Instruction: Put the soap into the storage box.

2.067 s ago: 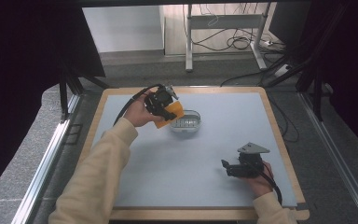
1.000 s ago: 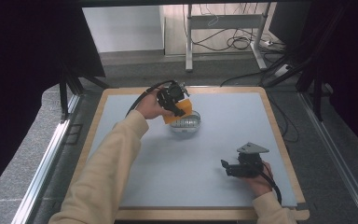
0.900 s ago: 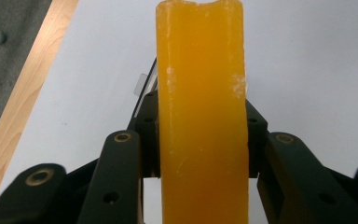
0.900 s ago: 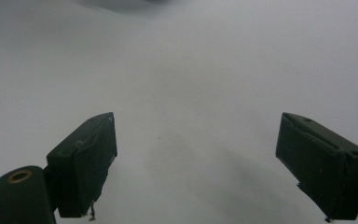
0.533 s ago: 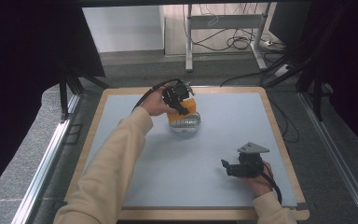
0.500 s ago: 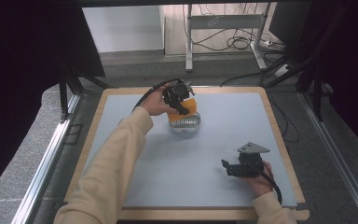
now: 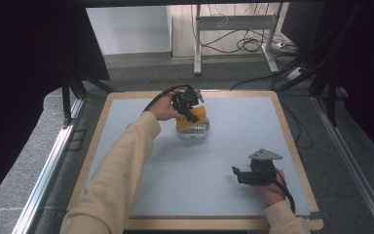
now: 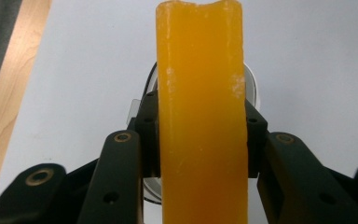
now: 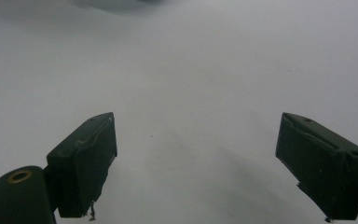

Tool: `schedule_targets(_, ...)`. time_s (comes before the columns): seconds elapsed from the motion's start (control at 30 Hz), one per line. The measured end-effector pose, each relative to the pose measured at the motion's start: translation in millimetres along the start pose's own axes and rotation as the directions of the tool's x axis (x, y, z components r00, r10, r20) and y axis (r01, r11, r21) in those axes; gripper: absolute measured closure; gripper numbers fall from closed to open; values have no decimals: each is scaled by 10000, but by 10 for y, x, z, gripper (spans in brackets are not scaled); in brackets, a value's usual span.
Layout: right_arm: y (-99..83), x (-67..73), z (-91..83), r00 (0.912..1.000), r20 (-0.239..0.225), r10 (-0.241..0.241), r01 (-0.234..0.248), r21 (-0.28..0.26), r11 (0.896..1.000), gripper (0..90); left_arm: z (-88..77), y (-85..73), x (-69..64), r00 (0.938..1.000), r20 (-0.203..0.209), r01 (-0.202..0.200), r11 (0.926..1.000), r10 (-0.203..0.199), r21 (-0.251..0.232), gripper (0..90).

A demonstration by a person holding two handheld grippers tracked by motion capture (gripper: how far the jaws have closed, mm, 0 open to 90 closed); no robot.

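Your left hand-held gripper point(image 7: 191, 108) is clamped on the orange sponge point(image 8: 200, 116), directly over the bowl point(image 7: 193, 128). Lower it straight, centred on the bowl. Your right hand-held gripper point(image 9: 196, 163), jaws apart, rests well away from the bowl.

No legible text, label, brand, number or sign anywhere.
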State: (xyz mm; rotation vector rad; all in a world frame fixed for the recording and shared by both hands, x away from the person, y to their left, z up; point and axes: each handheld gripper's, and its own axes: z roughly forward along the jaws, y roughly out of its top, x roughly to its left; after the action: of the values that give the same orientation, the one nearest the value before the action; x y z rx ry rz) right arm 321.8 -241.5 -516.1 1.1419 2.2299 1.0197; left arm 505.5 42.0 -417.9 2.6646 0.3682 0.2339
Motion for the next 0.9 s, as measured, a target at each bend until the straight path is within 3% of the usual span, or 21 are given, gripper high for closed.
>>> schedule_targets(0.33, -2, -16, -1, 10000, 17, 13, -13, -2, 10000, 127, 93, 5, 41, 9992, 273, -301, 9994, 297, 179, 617)
schedule_targets(0.47, -4, -22, -2, 10000, 25, 42, -42, -5, 10000, 127, 148, 15, 33, 9972, 452, -609, 9975, 592, 360, 617)
schedule_targets(0.9, -5, -20, -5, 10000, 23, 36, -35, -25, 10000, 127, 333, 35, 58, 9951, 601, -835, 9938, 791, 738, 615)
